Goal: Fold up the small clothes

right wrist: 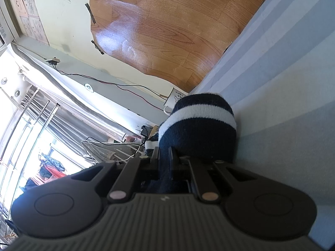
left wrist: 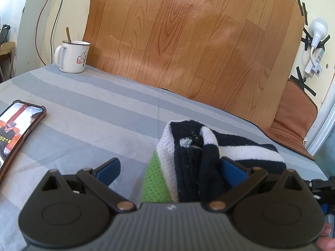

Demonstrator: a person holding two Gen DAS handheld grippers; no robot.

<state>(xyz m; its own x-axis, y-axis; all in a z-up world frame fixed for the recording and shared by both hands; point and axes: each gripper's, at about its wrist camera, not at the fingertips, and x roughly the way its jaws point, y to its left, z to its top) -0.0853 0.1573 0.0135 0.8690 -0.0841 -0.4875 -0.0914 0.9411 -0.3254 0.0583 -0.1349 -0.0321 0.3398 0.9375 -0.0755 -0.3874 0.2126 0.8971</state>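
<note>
My right gripper (right wrist: 165, 156) pinches the navy-and-white striped knitted sock (right wrist: 199, 123), lifting its end off the grey striped bedsheet (right wrist: 282, 104) for folding; my left gripper (left wrist: 170, 167) stands spread around its green-toed part.

Knit sock (left wrist: 201, 159), woven sheet (left wrist: 83, 108), glossy enamel mug (left wrist: 73, 56).

- Navy-and-white striped knitted sock (left wrist: 211, 146) with a green patch
- Grey-and-pale-blue striped bed sheet (left wrist: 94, 108)
- White enamel mug (left wrist: 72, 56), dark rim, red thumbs-up print
- Orange-brown wood-grain wall sheet (left wrist: 188, 31)
</note>
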